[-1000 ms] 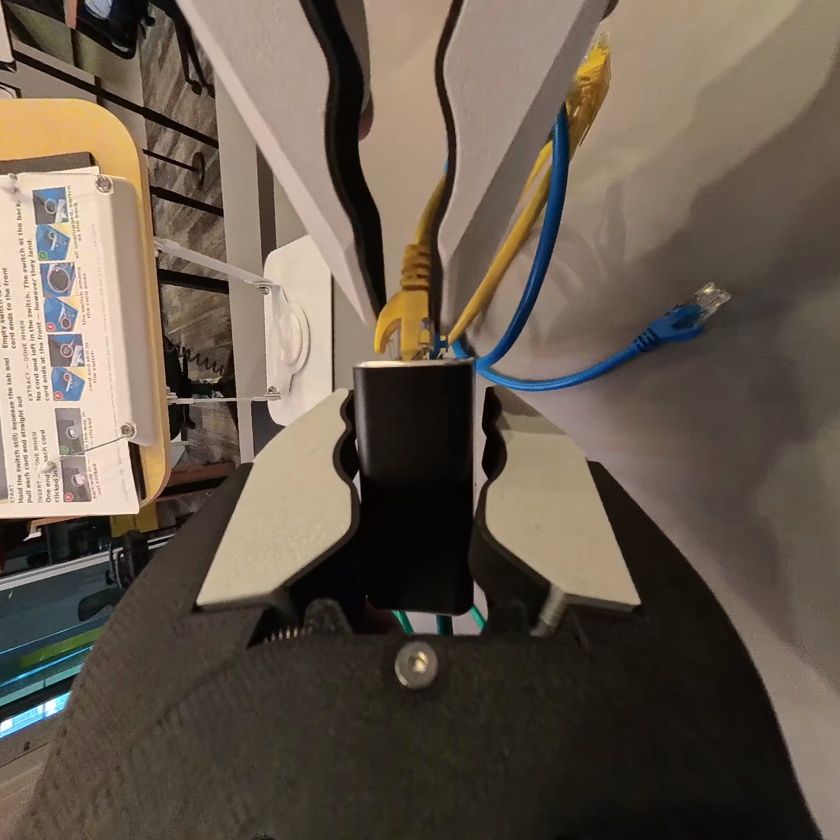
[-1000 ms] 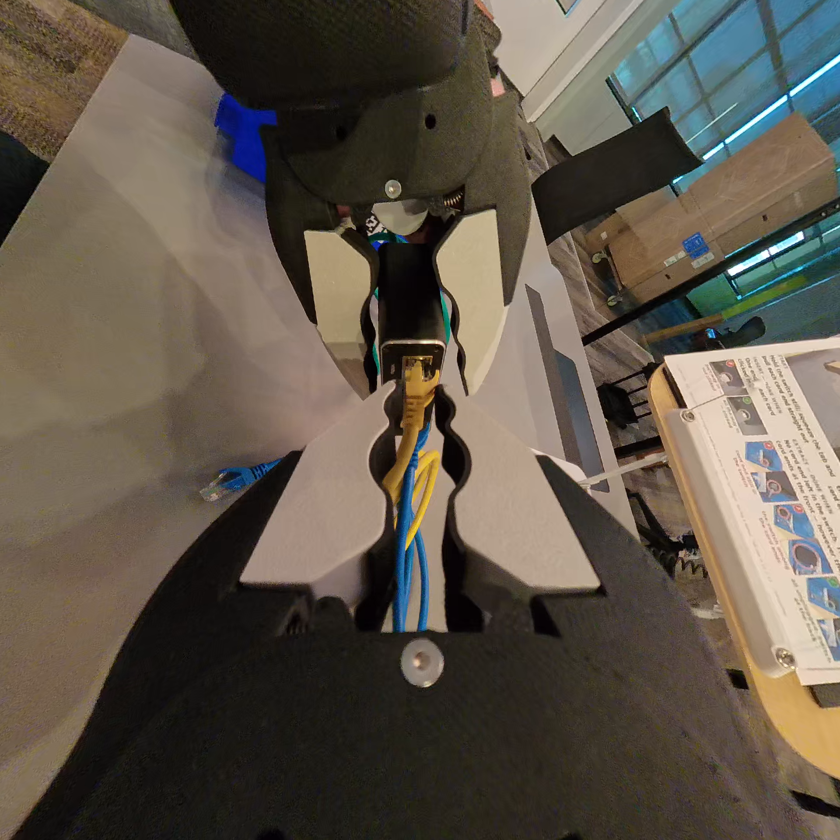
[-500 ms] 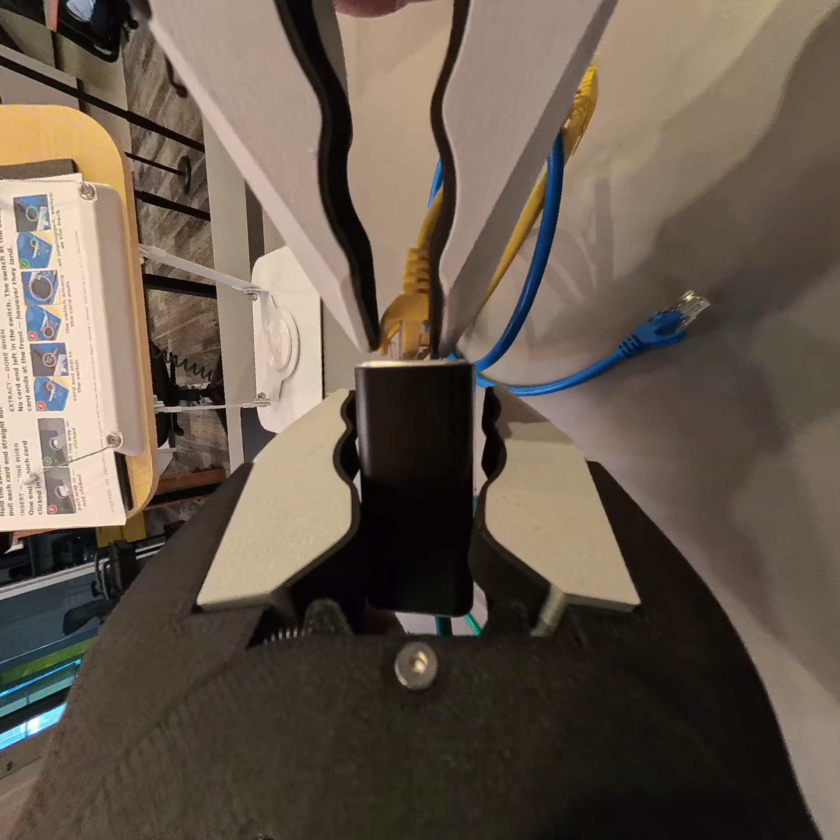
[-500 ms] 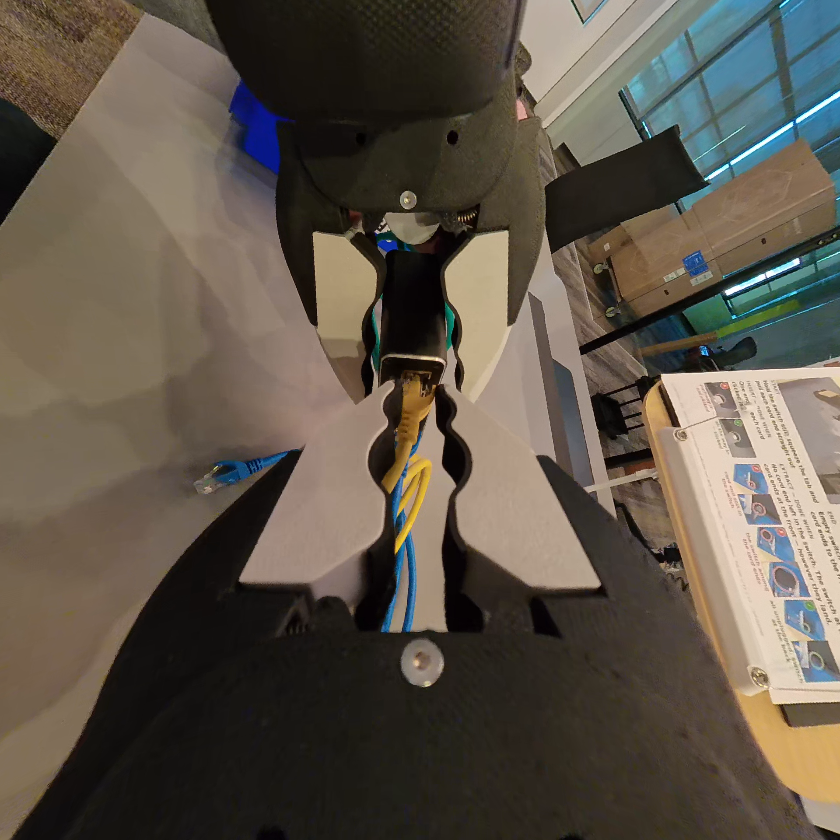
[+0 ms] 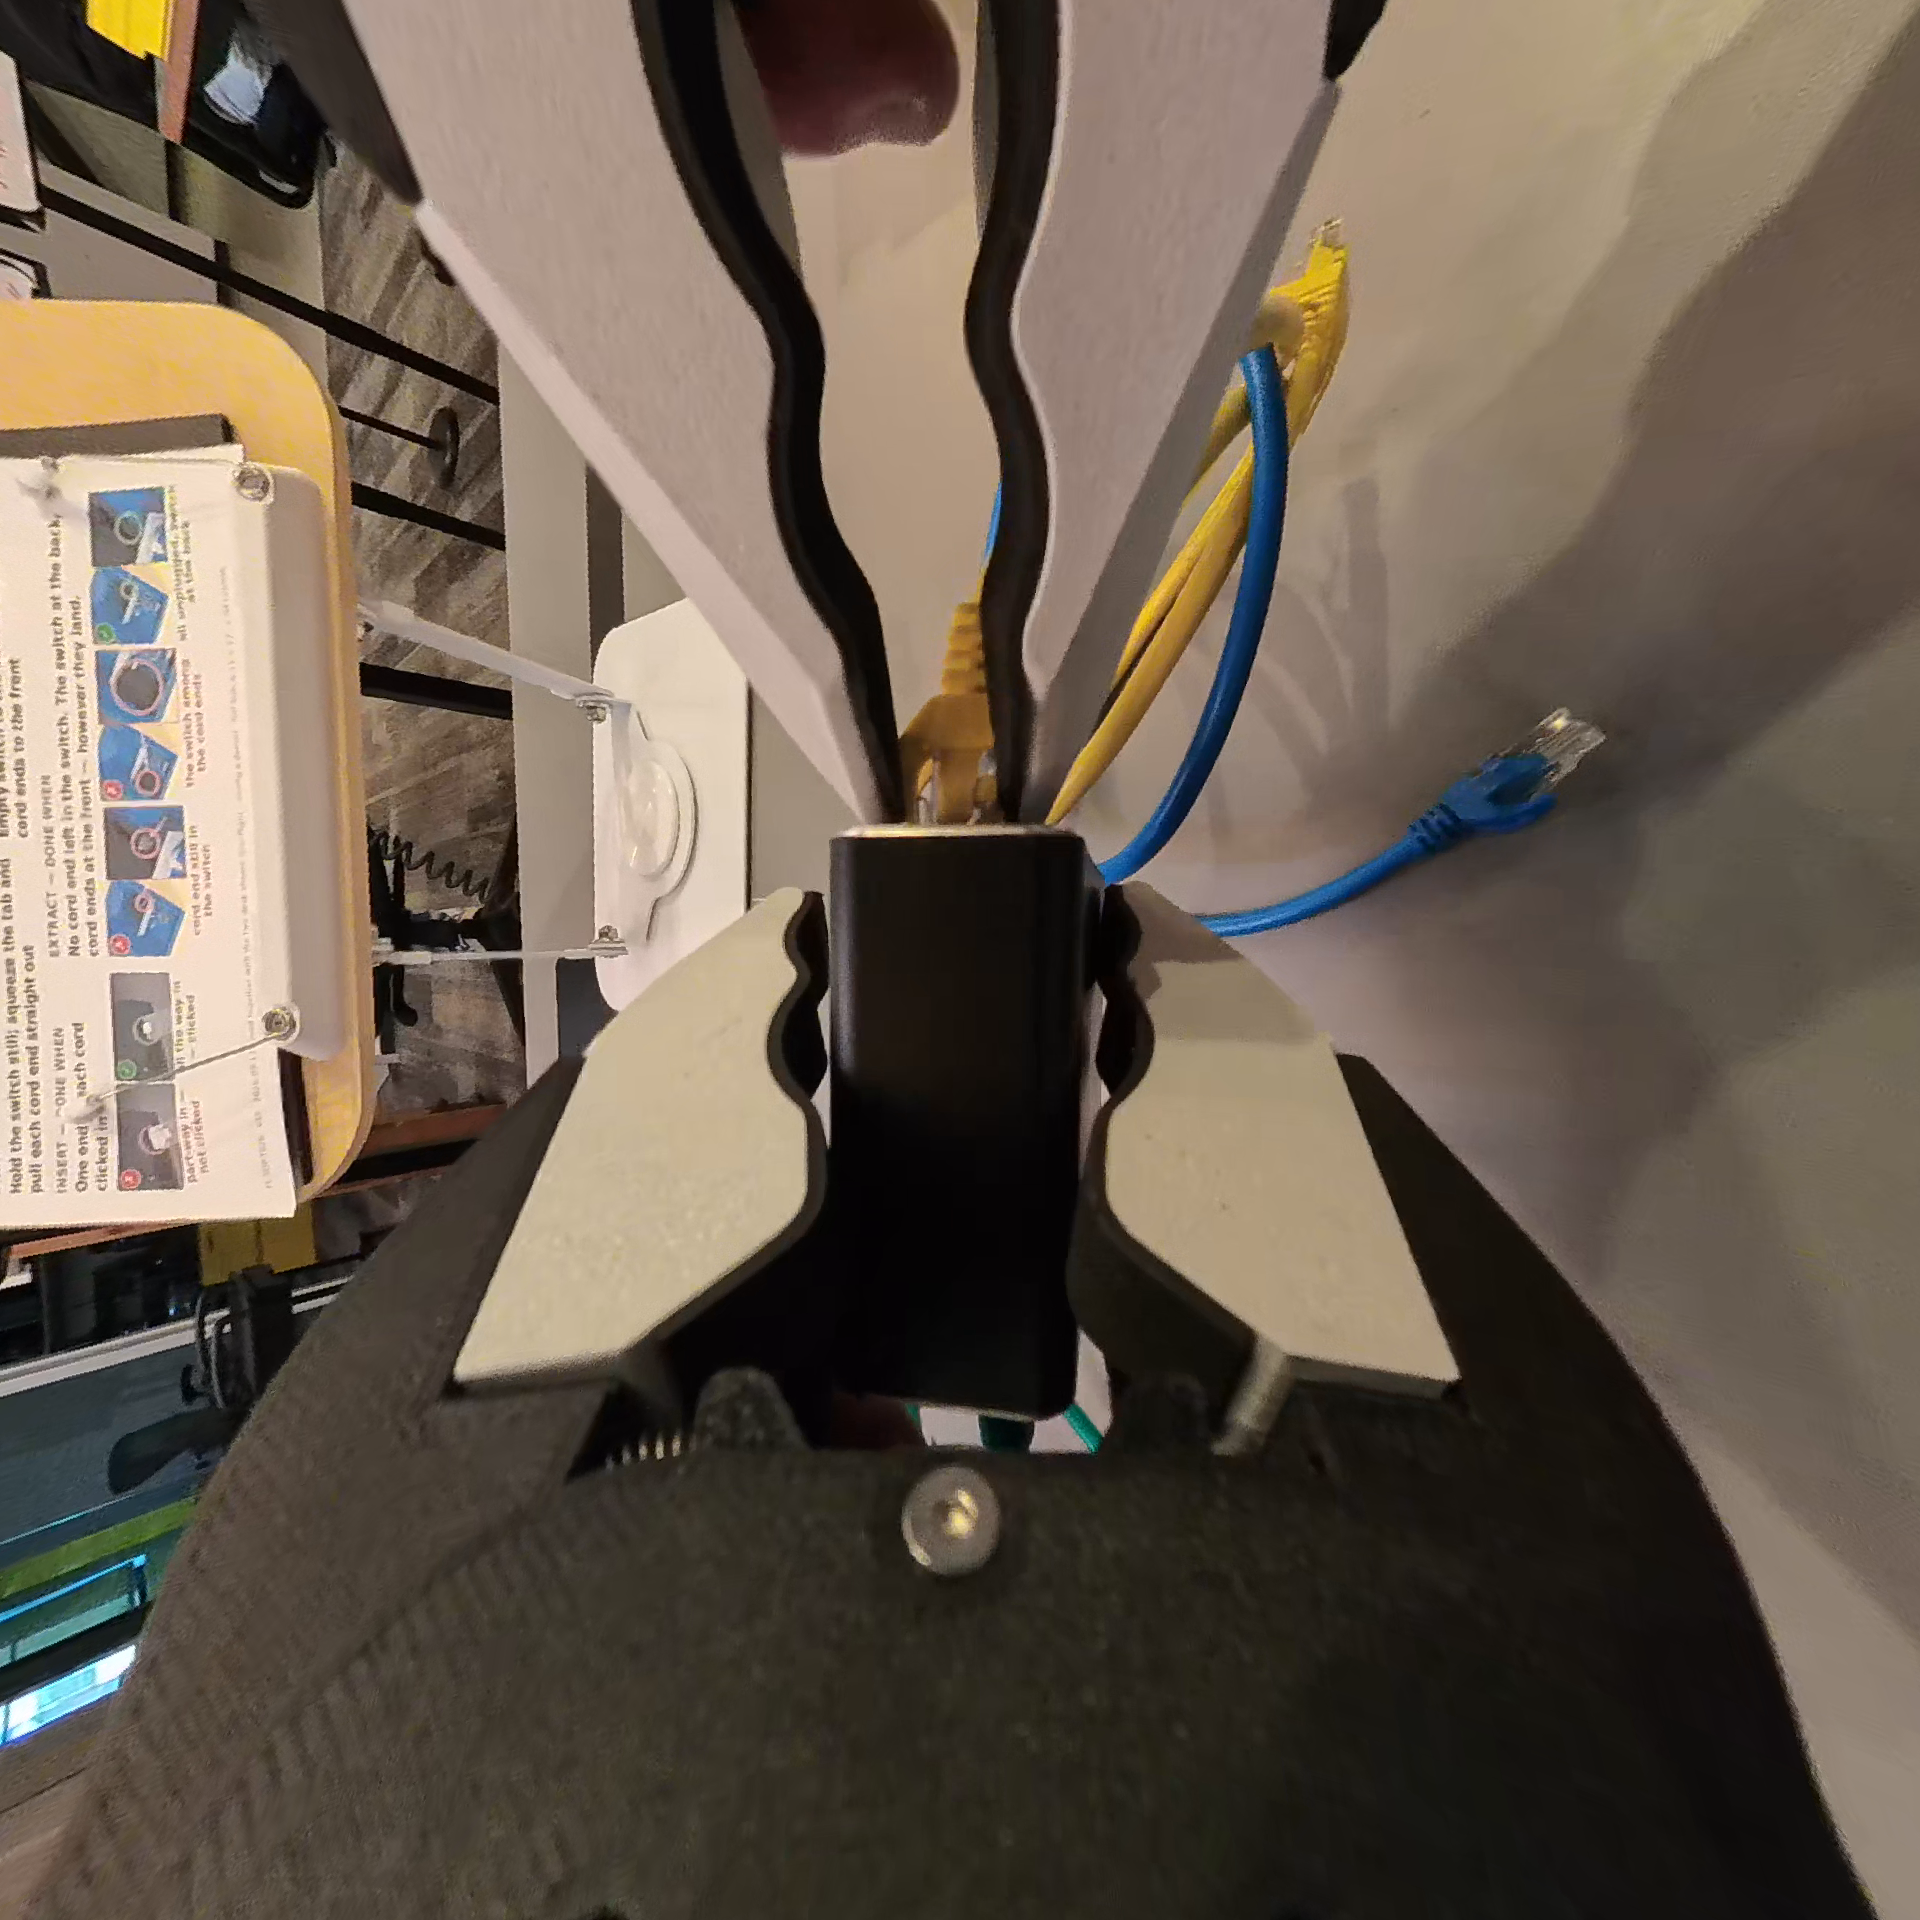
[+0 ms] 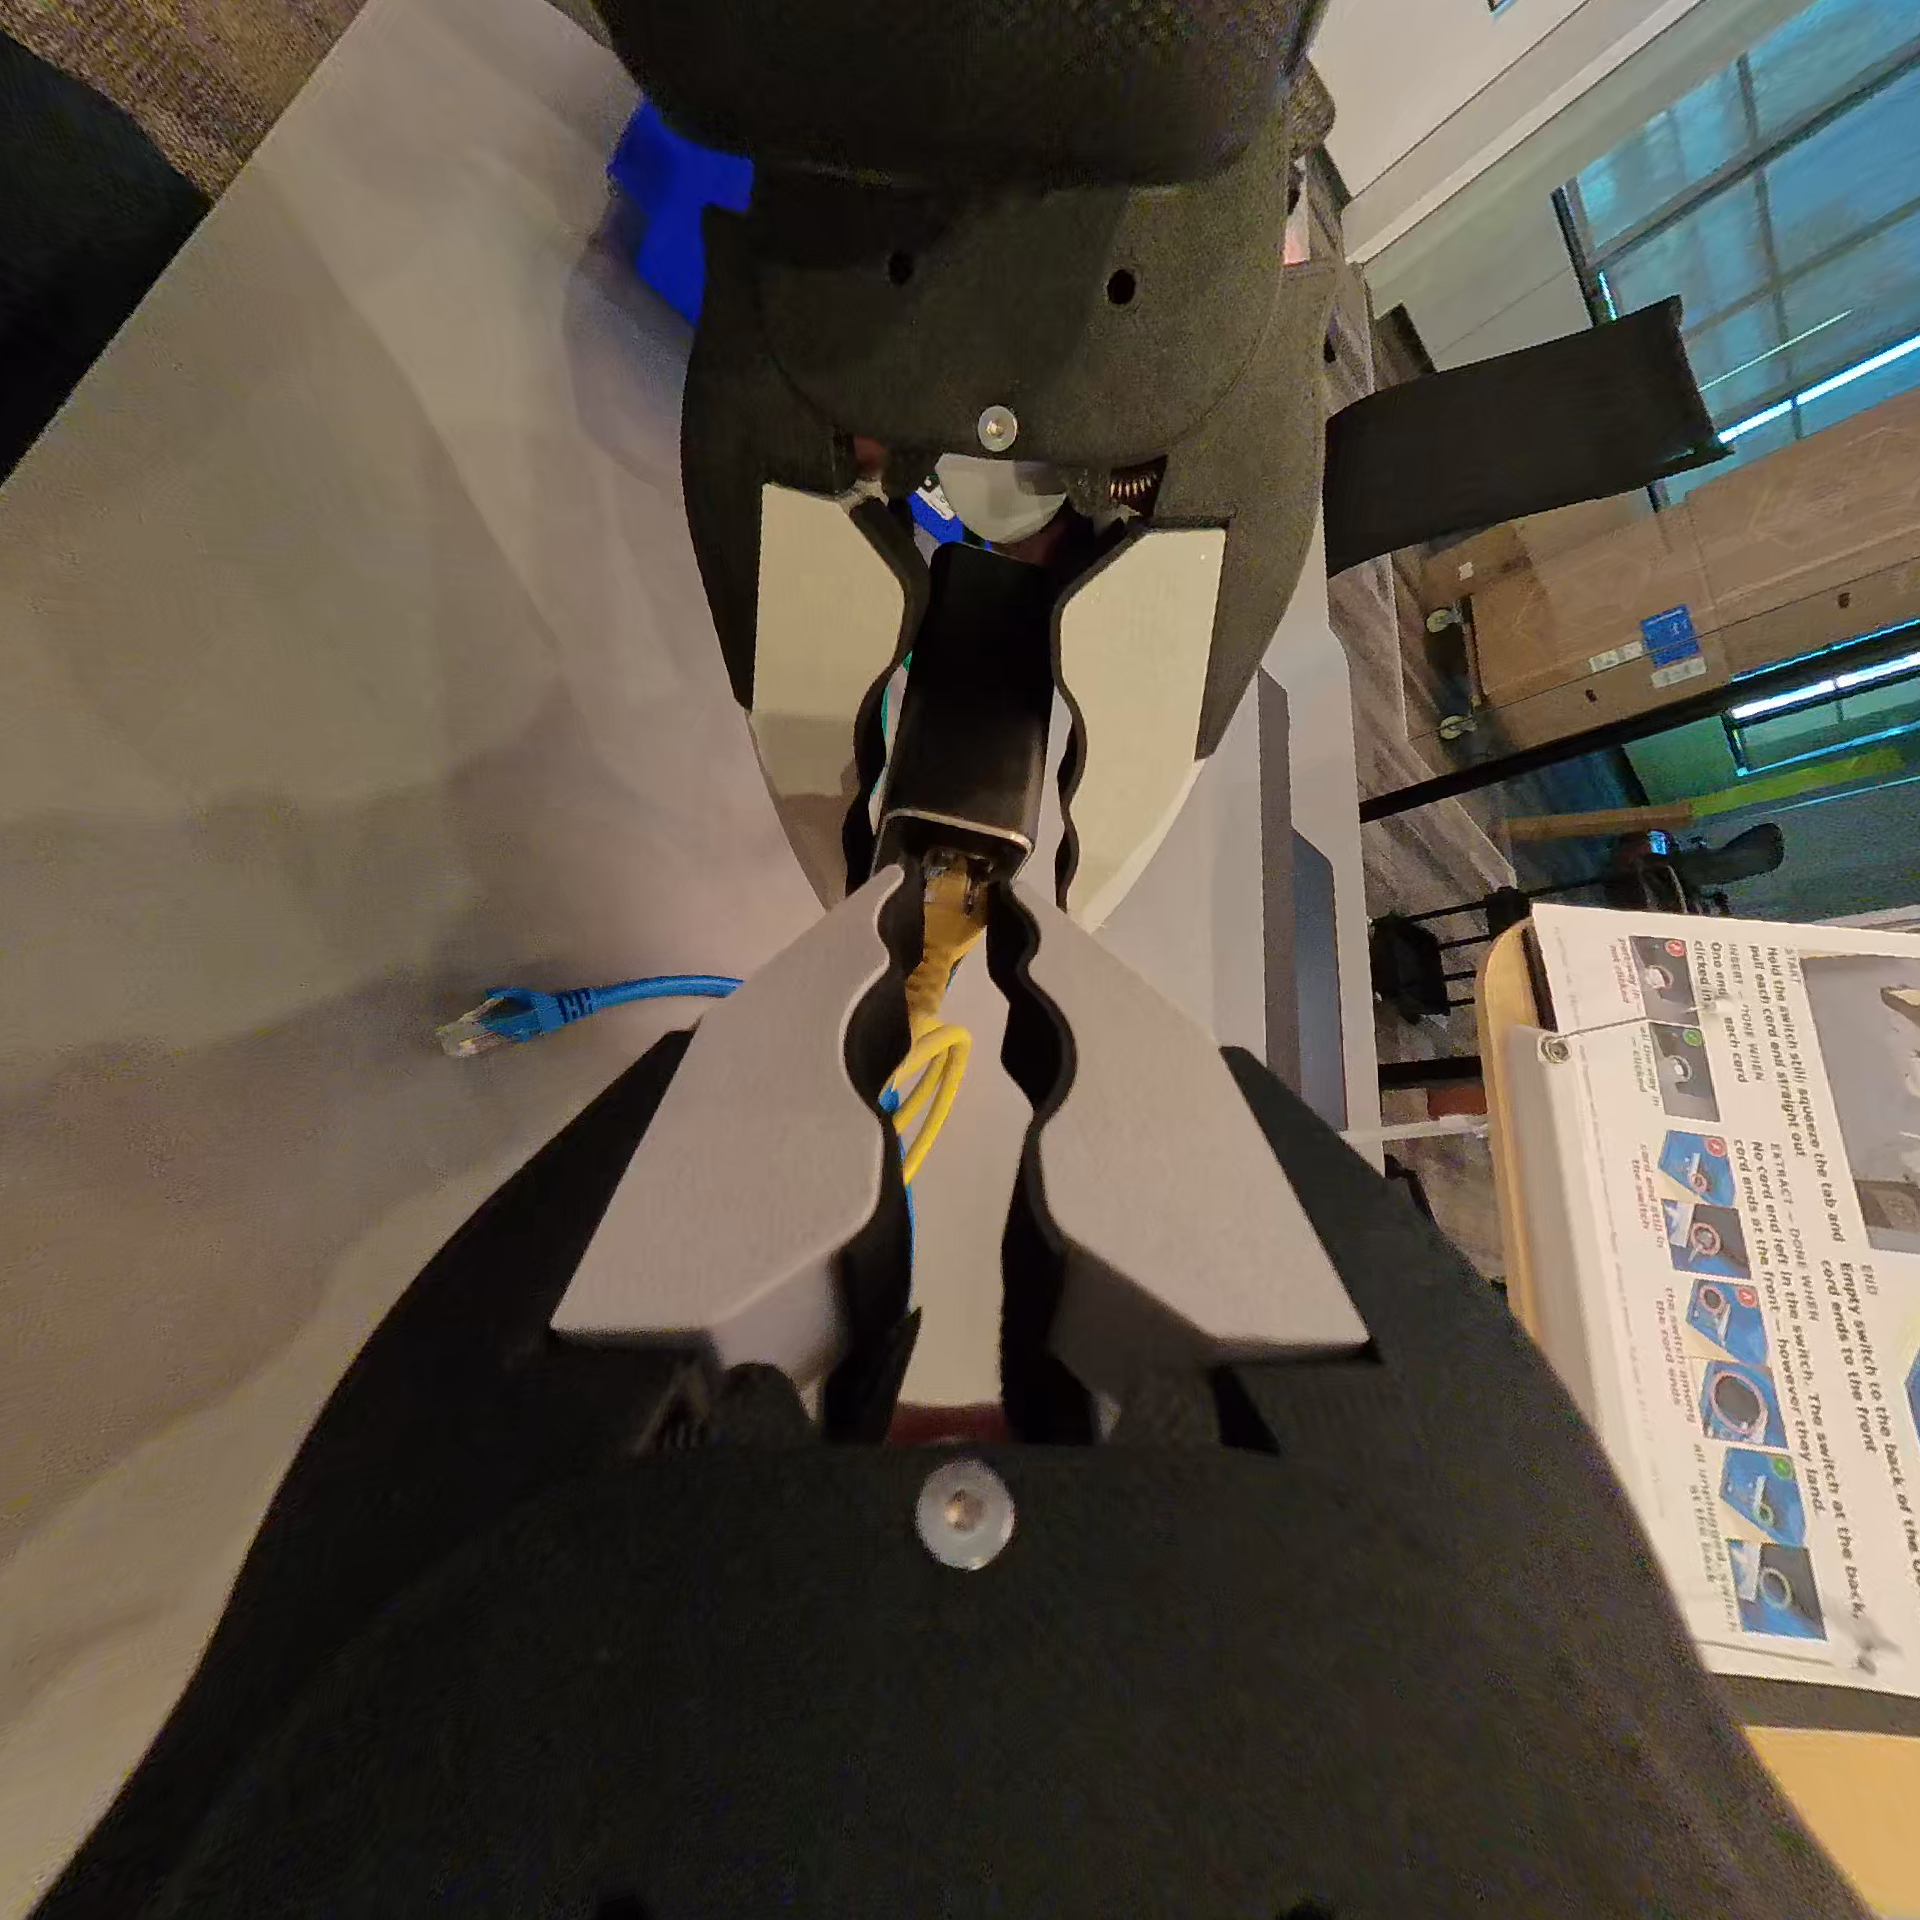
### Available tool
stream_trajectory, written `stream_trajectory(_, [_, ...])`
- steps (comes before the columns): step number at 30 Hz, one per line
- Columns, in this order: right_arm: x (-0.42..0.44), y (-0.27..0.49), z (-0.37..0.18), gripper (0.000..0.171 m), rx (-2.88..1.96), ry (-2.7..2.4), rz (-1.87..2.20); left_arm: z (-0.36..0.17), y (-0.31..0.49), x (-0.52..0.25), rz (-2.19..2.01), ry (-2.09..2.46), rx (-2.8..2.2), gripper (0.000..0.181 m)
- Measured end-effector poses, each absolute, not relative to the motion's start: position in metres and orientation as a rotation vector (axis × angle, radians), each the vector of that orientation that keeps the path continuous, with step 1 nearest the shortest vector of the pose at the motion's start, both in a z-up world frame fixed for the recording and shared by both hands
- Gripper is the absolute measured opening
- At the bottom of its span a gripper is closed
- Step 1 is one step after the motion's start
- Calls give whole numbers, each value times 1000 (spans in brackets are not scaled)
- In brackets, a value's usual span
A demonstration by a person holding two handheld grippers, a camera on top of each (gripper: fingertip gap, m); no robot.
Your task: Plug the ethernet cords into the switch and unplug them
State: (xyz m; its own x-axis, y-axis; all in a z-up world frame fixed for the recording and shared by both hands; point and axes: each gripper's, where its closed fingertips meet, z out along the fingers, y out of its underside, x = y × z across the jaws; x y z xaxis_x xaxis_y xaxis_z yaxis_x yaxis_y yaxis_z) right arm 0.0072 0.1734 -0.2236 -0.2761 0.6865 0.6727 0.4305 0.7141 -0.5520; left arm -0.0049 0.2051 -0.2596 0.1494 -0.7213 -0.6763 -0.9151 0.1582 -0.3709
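Switch (image 5: 951, 1122) lengthwise in left tongs (image 5: 956, 925), ports toward right tongs (image 6: 951, 904) pinching yellow plug (image 6: 948, 902)

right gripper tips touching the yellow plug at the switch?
Touching. In the left wrist view the right gripper closes its tips on both sides of the yellow plug, no gap showing, at the switch.

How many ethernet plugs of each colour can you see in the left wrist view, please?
Yellow: 2, the yellow plug at the switch and a loose yellow plug
Blue: 1, the loose blue plug
Total: 3
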Motion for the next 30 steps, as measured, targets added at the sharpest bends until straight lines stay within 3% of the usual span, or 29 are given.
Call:
stream_trajectory(1, [6, 175, -223, 10, -866, -1920, 318, -259, 206, -6, 301, 1608, -1608, 50])
stream_trajectory(30, [9, 179, -229, 7, -887, -2077, 155, -266, 208, -1, 184, 1550, -1683, 49])
